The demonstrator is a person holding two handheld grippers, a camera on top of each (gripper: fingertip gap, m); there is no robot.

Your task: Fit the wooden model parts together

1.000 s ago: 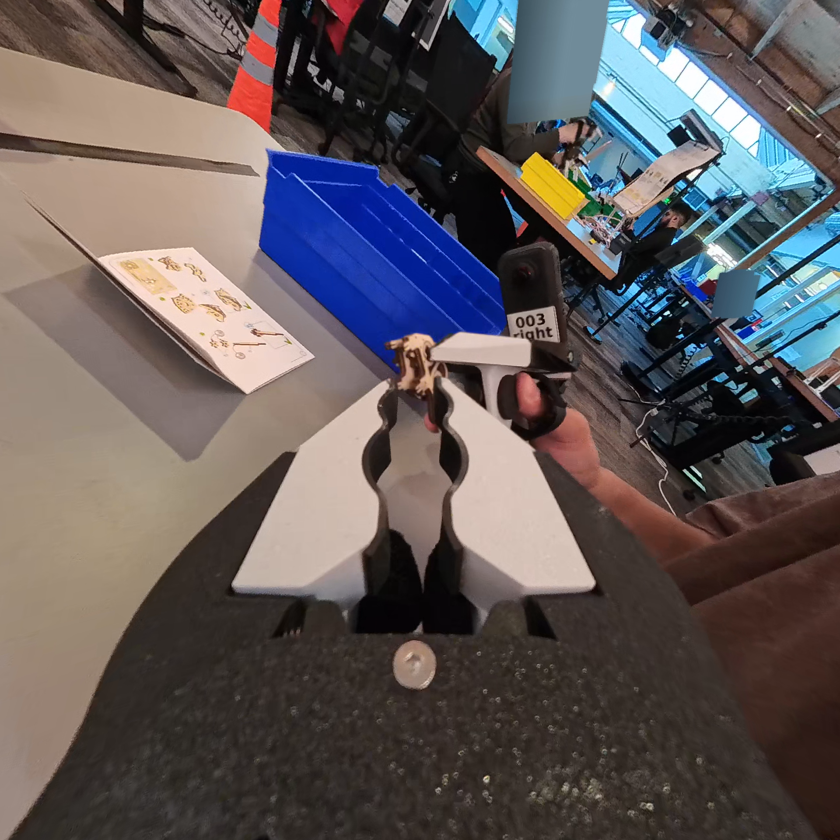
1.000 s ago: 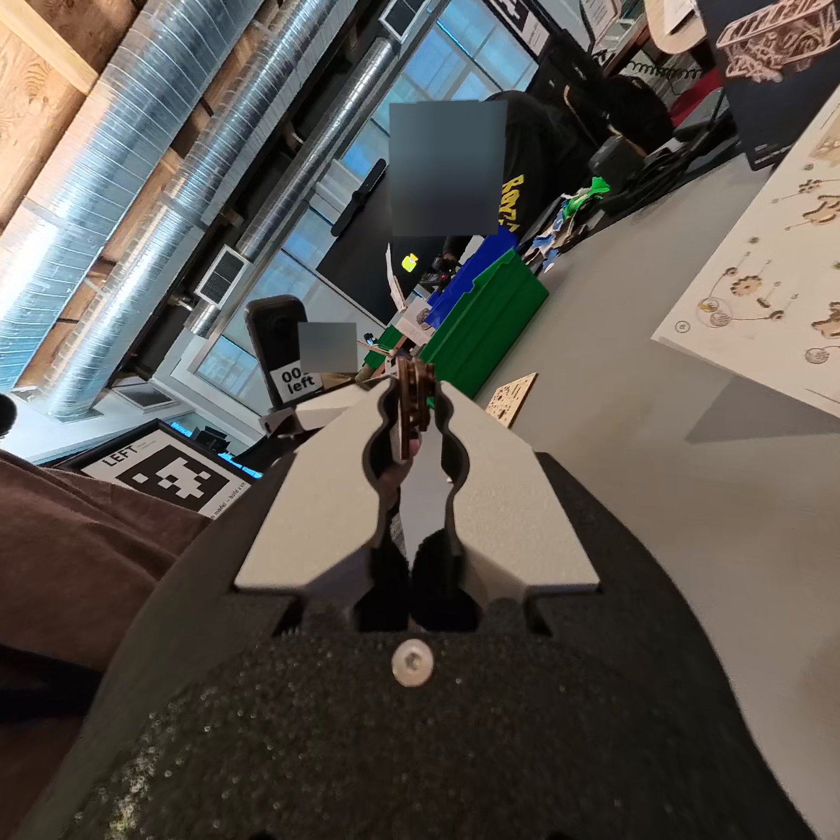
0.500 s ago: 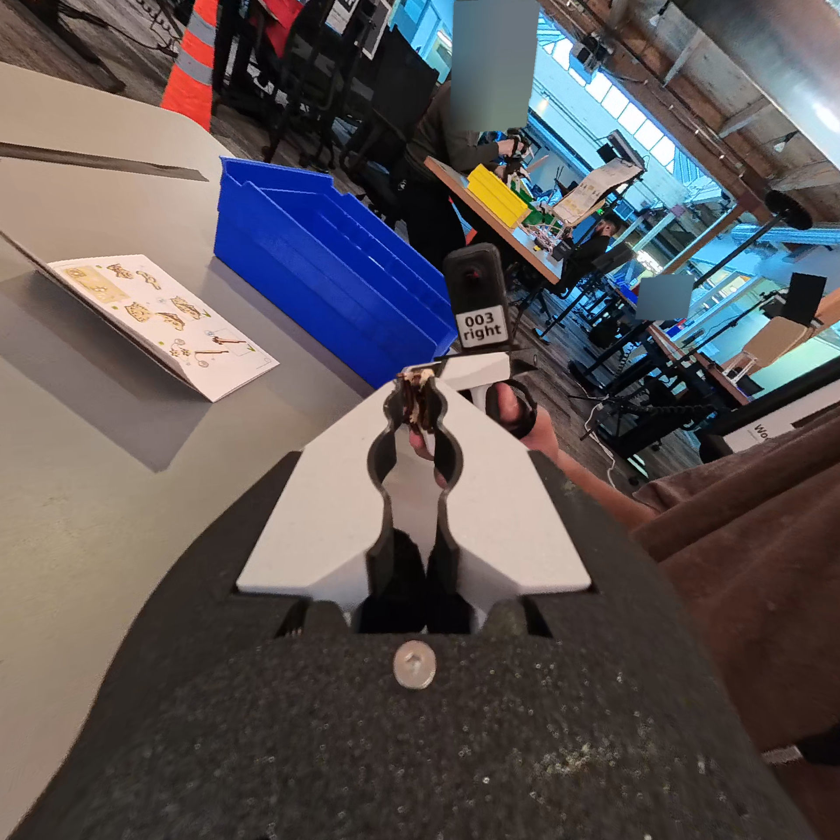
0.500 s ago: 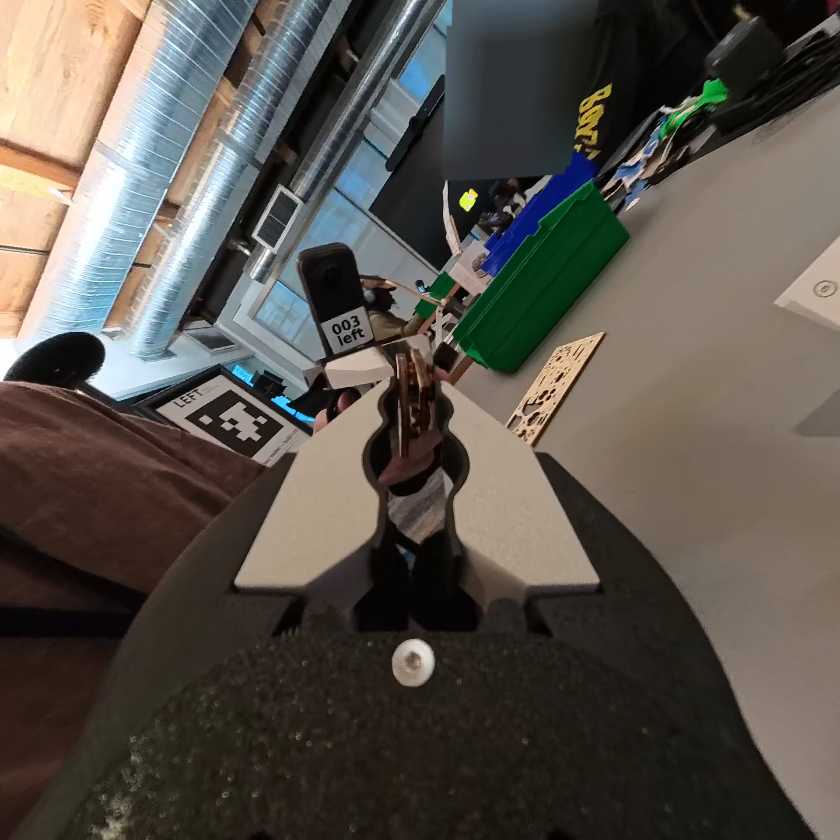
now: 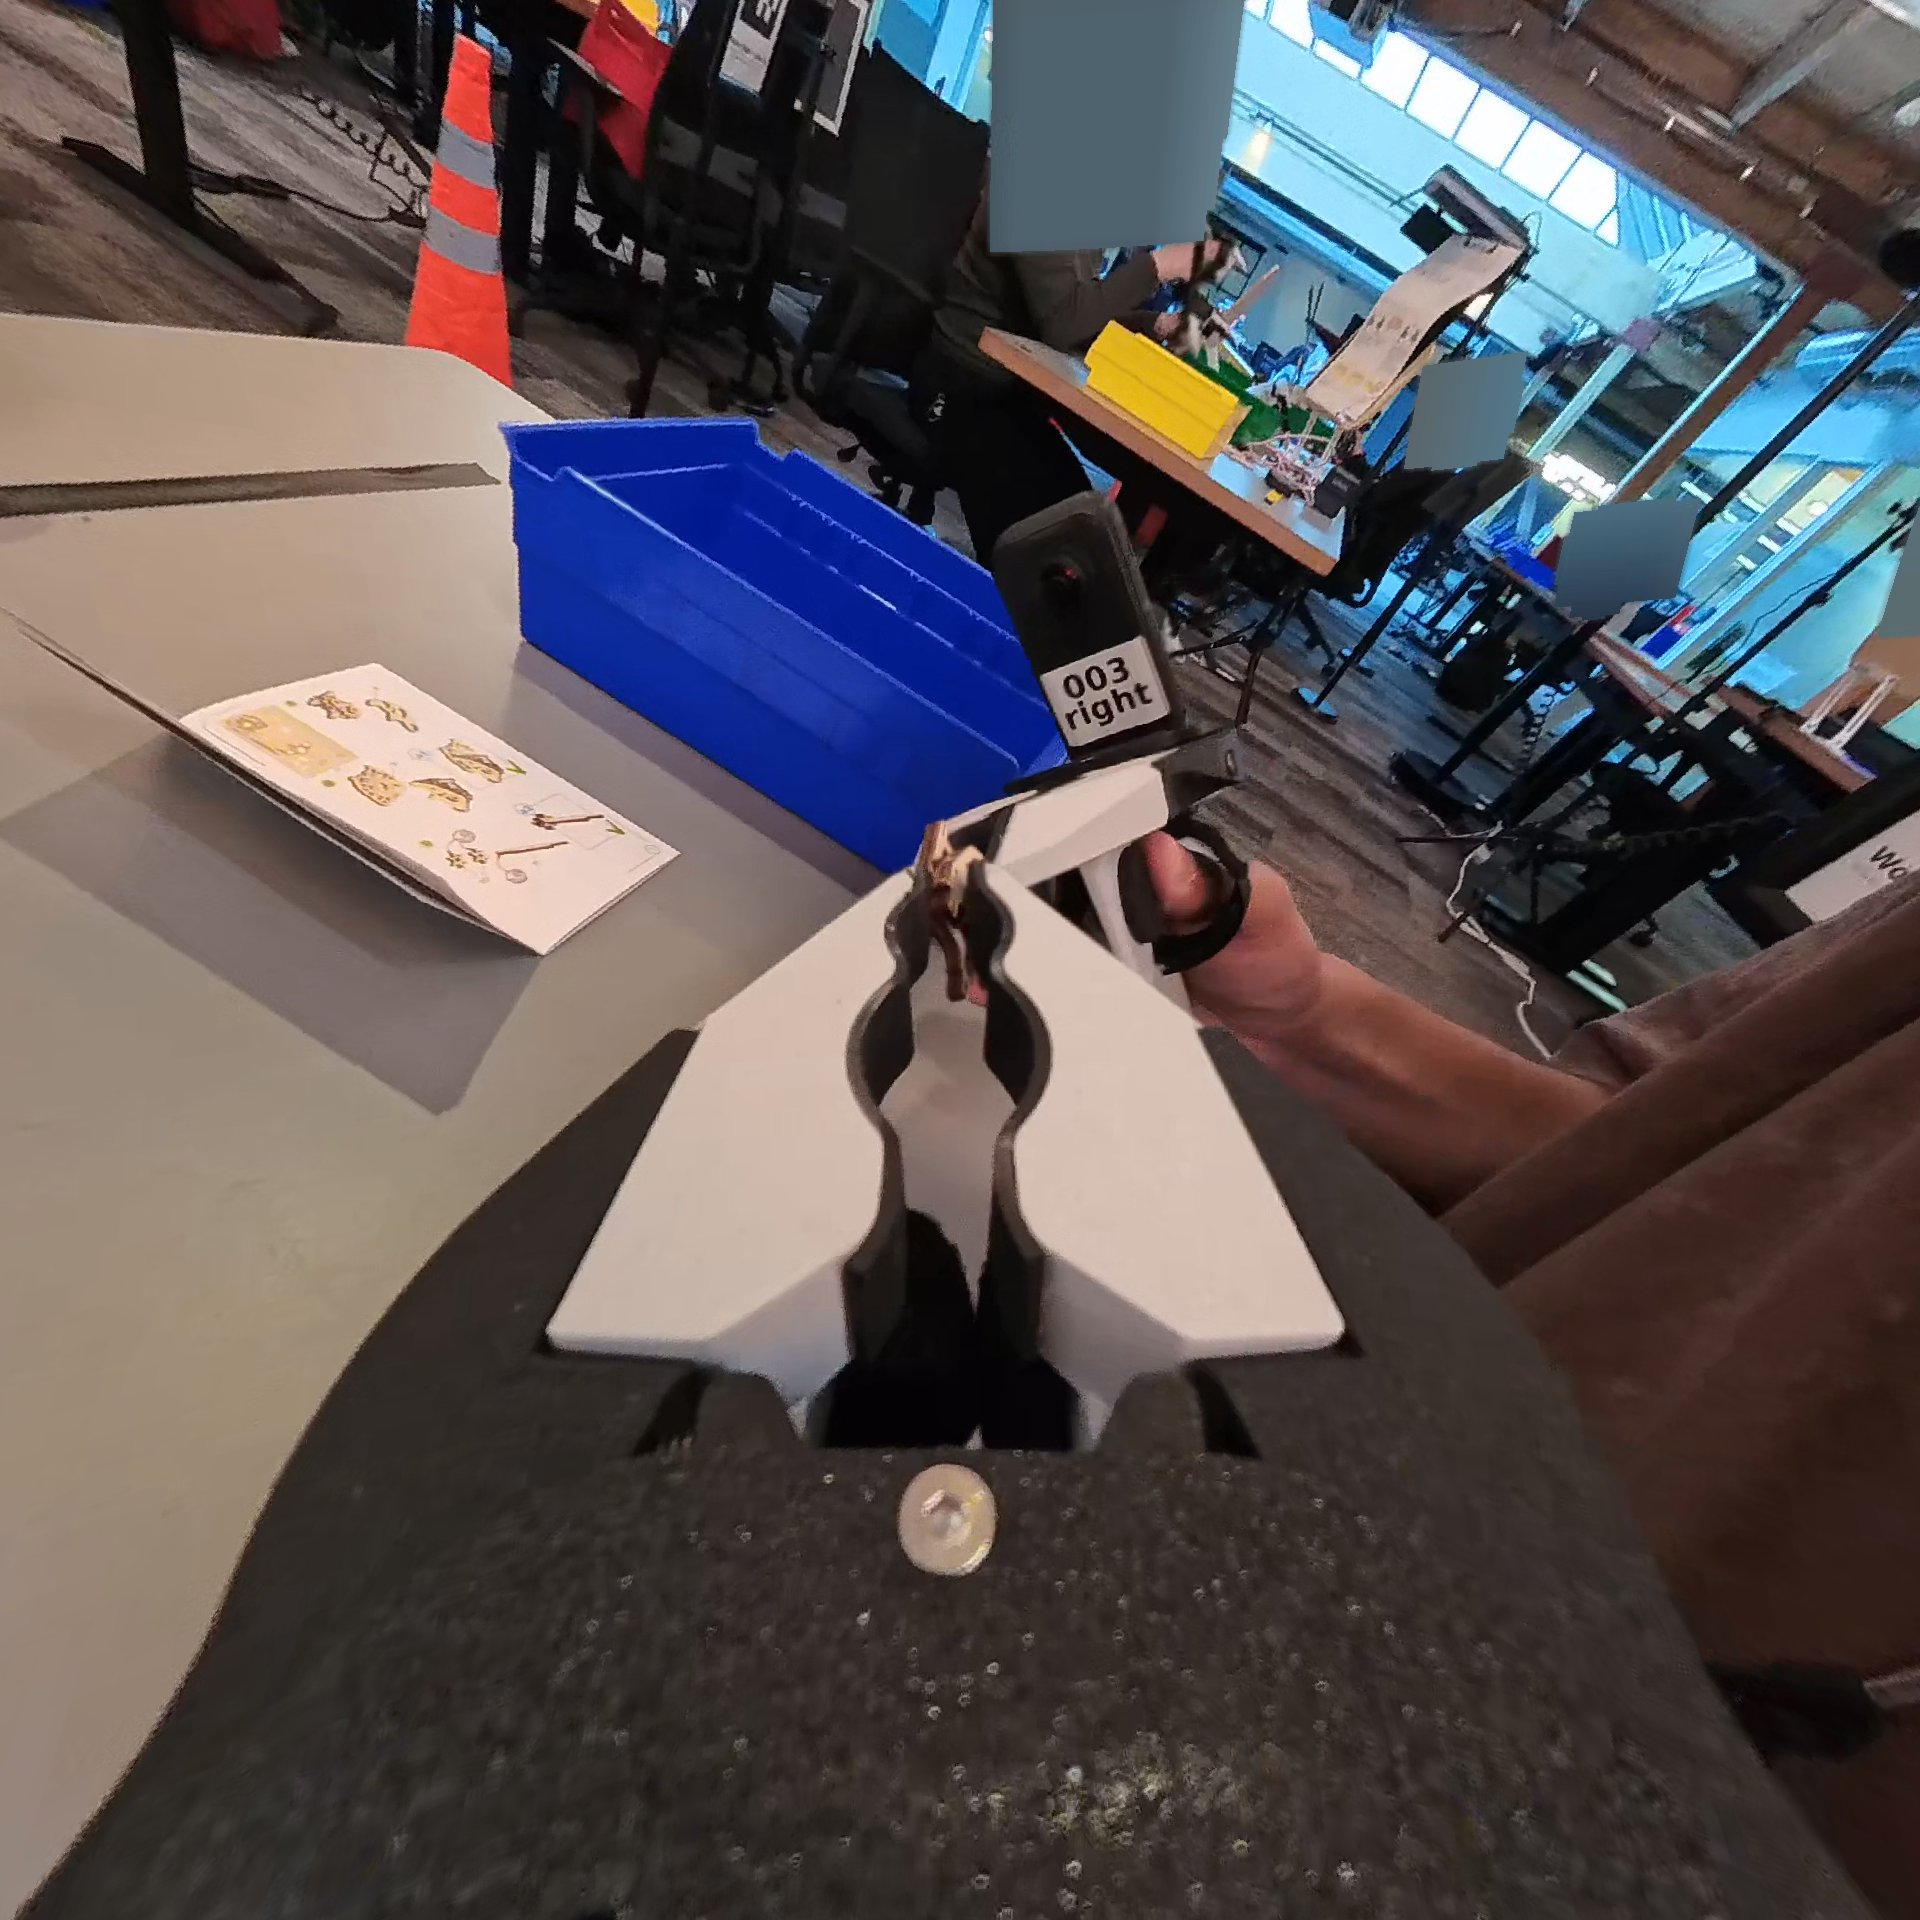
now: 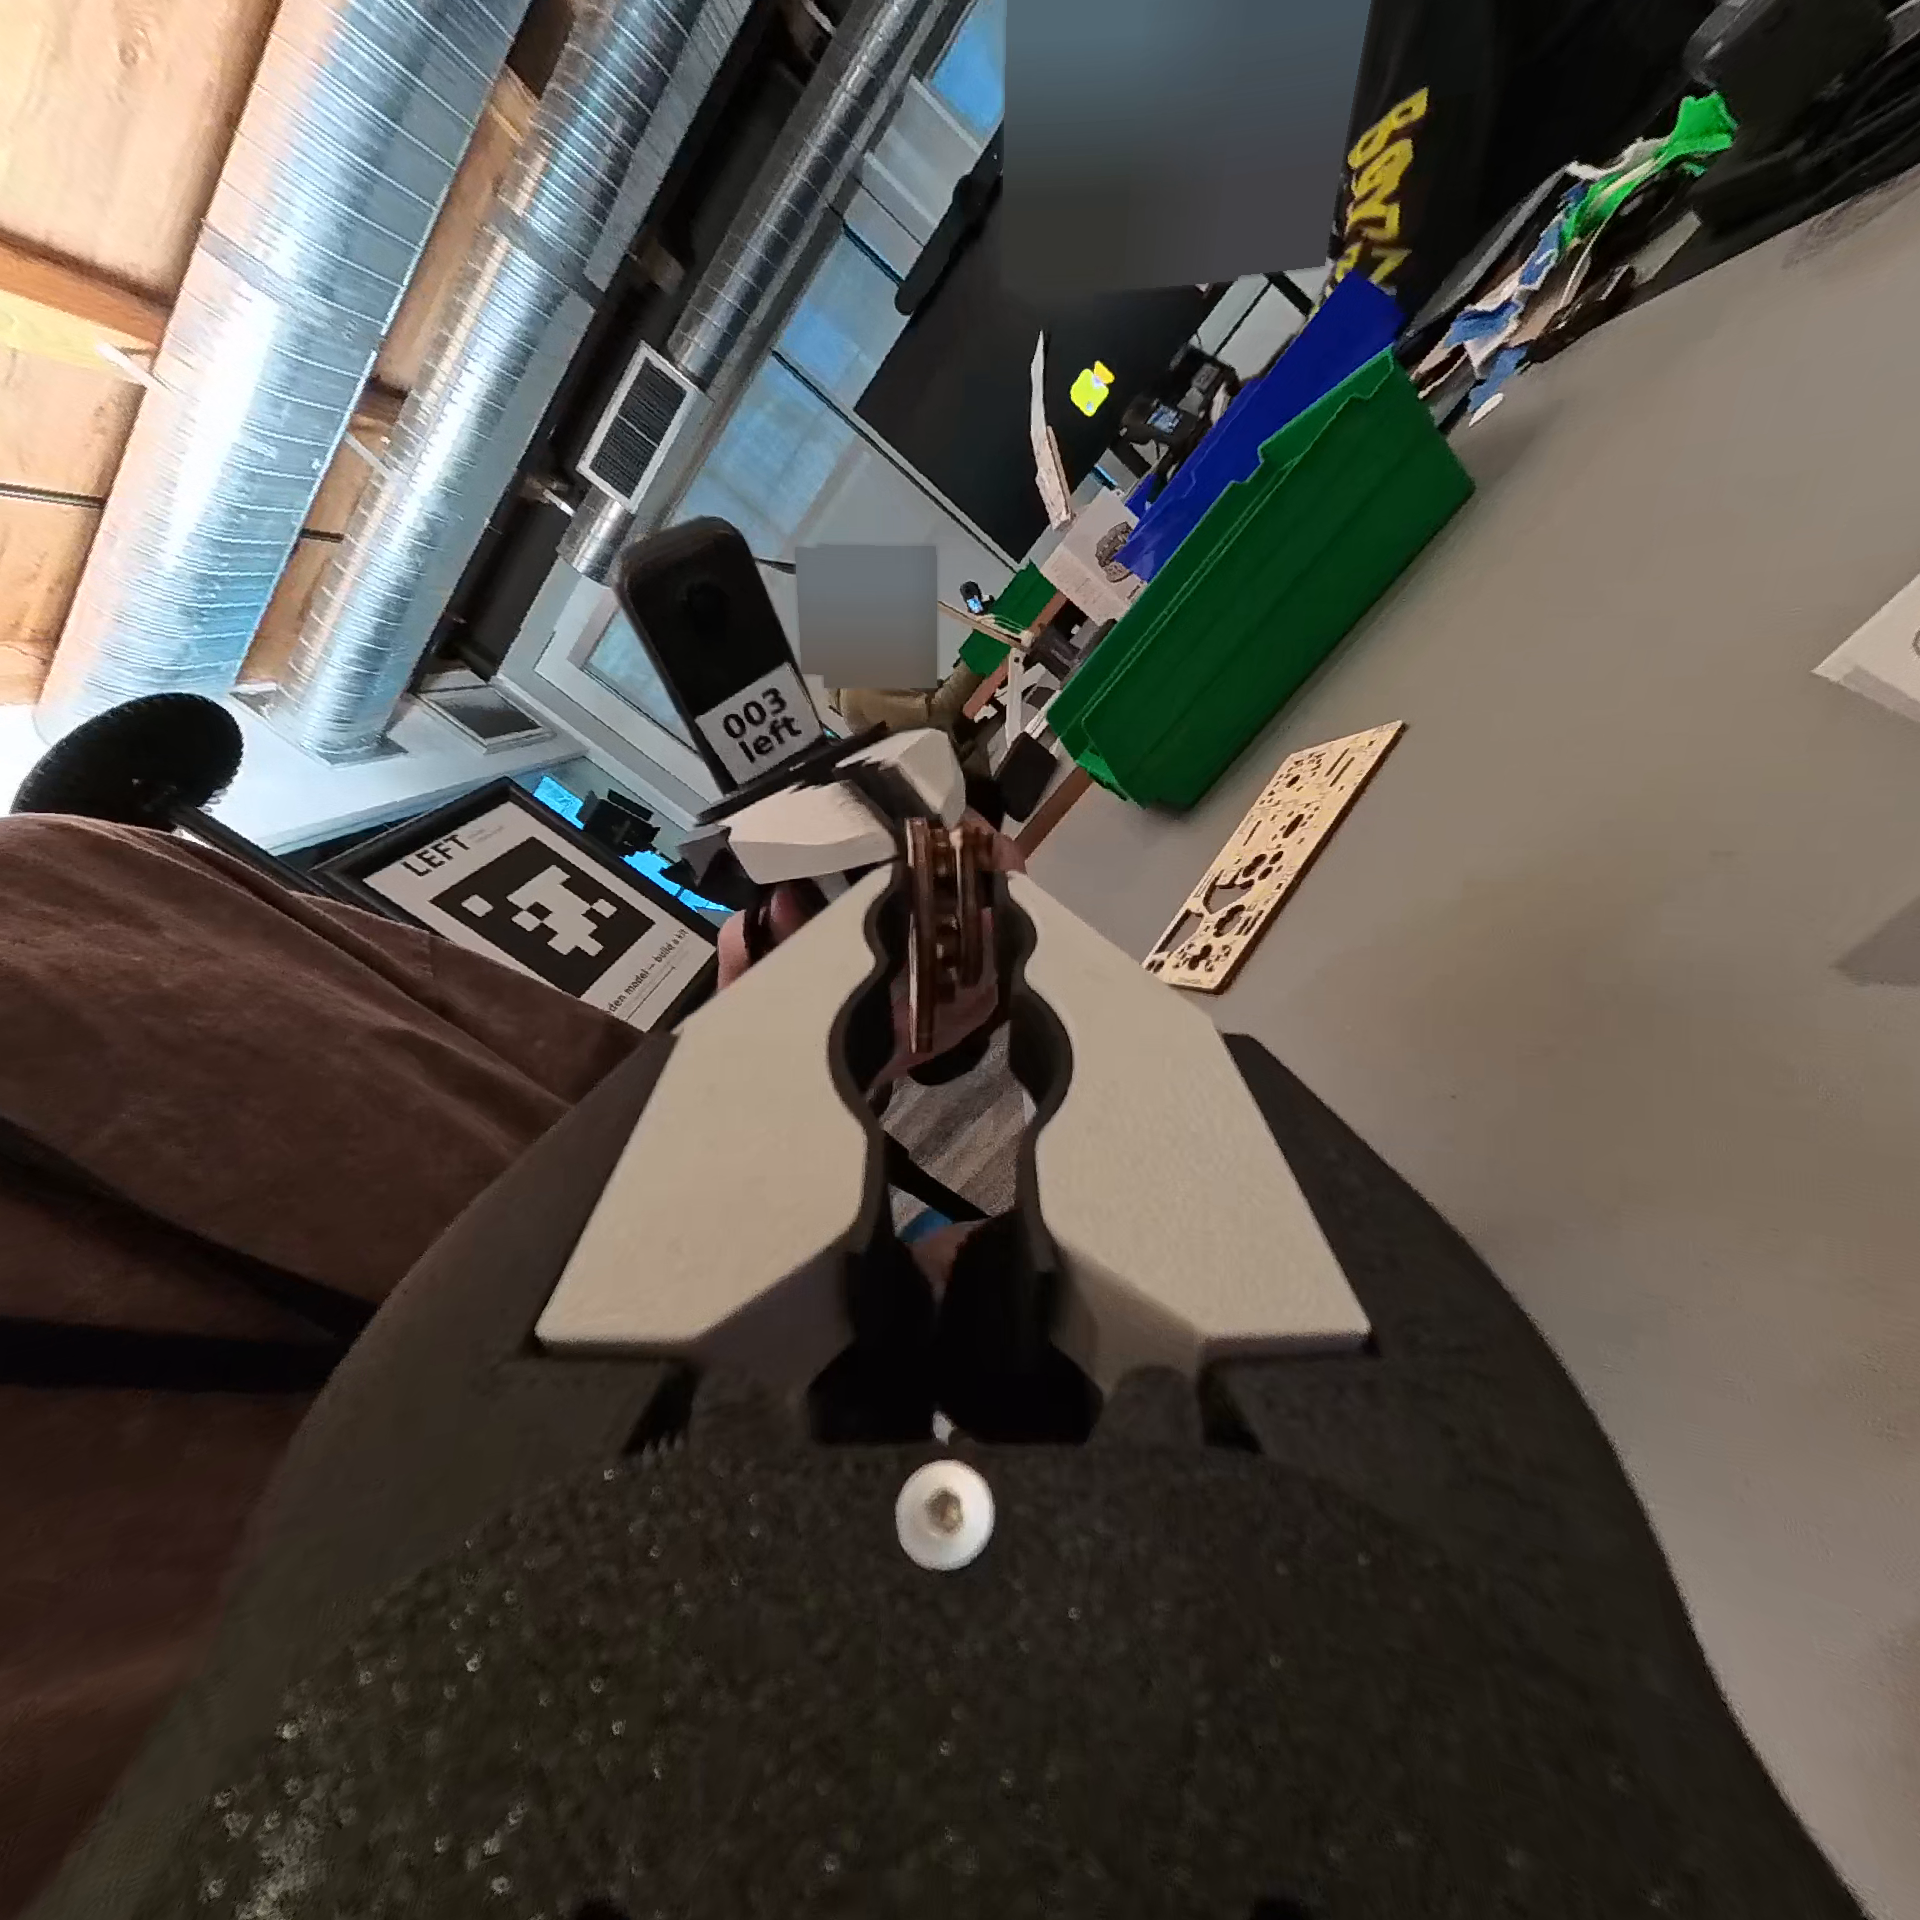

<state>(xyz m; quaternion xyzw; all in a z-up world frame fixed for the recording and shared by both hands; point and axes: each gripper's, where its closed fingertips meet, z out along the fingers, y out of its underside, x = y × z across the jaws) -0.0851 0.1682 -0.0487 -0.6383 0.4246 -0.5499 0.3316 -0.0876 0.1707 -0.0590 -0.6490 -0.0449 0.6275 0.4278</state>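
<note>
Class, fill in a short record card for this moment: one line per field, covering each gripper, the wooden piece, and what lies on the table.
left gripper: shut on wooden model piece
right gripper: shut on the same wooden model piece, seen edge-on
grippers' relation: tips meet at the piece, held above the table
booklet: open, tented on table
blue bin: on table beyond booklet
wooden parts sheet: flat on table, cut-outs empty
green bin: at table's far edge
</note>
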